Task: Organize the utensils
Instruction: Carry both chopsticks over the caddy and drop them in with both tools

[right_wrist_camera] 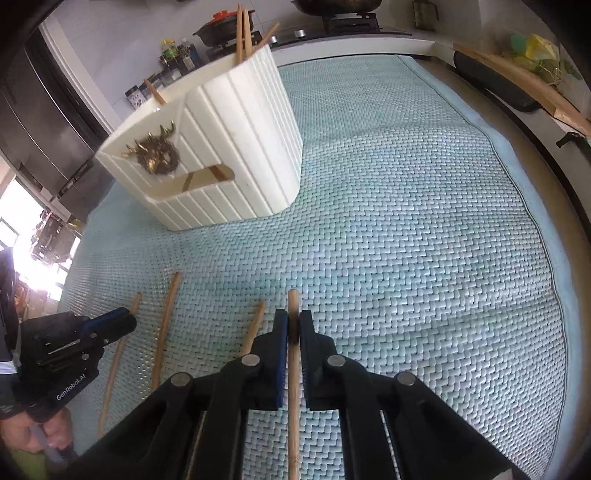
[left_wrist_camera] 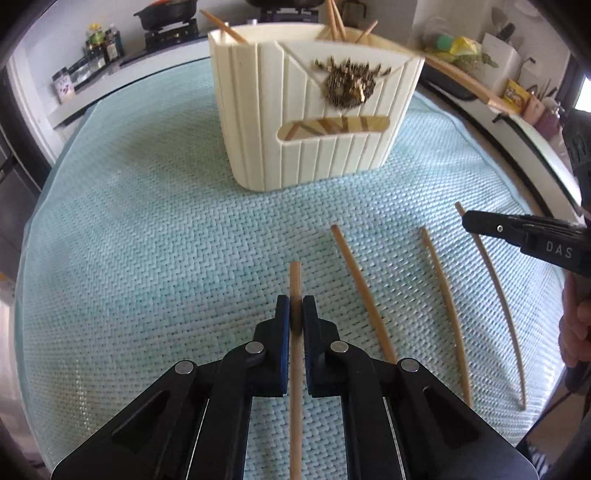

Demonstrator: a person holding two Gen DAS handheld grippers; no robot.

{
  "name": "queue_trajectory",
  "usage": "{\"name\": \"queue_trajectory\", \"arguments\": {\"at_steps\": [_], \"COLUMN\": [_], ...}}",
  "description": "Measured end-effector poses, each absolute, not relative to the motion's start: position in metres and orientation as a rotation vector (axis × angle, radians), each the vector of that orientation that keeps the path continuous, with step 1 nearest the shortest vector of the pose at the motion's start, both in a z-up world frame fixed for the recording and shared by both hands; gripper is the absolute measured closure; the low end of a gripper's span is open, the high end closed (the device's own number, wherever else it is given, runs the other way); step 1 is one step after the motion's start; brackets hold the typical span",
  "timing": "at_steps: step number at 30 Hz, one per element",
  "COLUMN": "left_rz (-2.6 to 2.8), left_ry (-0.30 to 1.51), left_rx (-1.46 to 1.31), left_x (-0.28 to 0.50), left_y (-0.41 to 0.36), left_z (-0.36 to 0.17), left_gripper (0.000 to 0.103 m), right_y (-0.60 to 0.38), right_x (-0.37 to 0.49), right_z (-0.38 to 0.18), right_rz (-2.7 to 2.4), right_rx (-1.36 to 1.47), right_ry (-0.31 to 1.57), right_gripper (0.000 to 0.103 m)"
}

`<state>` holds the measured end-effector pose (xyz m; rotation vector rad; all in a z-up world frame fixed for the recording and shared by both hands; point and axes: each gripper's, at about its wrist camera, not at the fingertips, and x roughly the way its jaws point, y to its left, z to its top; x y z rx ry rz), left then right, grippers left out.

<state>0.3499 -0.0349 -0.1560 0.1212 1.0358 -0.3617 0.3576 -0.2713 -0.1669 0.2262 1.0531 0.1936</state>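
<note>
A cream ribbed utensil holder (left_wrist_camera: 314,110) (right_wrist_camera: 229,155) with a gold ornament stands on the pale blue woven mat (left_wrist_camera: 147,221) (right_wrist_camera: 406,221), with several wooden chopsticks sticking out of its top. My left gripper (left_wrist_camera: 295,306) is shut on a wooden chopstick (left_wrist_camera: 295,277) that runs lengthwise between its pads. My right gripper (right_wrist_camera: 293,321) is likewise shut on another chopstick (right_wrist_camera: 293,306). Two loose chopsticks (left_wrist_camera: 362,295) (left_wrist_camera: 443,295) lie on the mat between the held ones. Each gripper appears in the other's view: right gripper (left_wrist_camera: 471,221), left gripper (right_wrist_camera: 127,321).
Behind the mat runs a kitchen counter with a stove and a dark pot (left_wrist_camera: 166,14), spice jars (left_wrist_camera: 99,40) and a wooden board (right_wrist_camera: 524,81). The mat's right edge (right_wrist_camera: 517,184) meets a pale counter rim. A hand (right_wrist_camera: 44,428) grips the left tool.
</note>
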Motion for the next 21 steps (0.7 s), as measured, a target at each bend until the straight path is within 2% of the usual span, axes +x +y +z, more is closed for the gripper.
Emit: {"name": "queue_trajectory", "arguments": {"at_steps": [10, 21], "left_rz": [-0.427, -0.431], "left_ry": [0.812, 0.68], "left_rx": [-0.023, -0.115], "left_x": [0.318, 0.287], "left_y": [0.006, 0.03], "left_z": [-0.038, 0.008], "left_gripper": [0.098, 0.098], "right_y": [-0.287, -0.248], "right_x": [0.311, 0.241], "right_z": [-0.069, 0.004], "right_rz": [0.283, 0.294], "right_rx": [0.294, 0.195], "right_ry": [0.827, 0.596], "right_gripper": [0.097, 0.097]}}
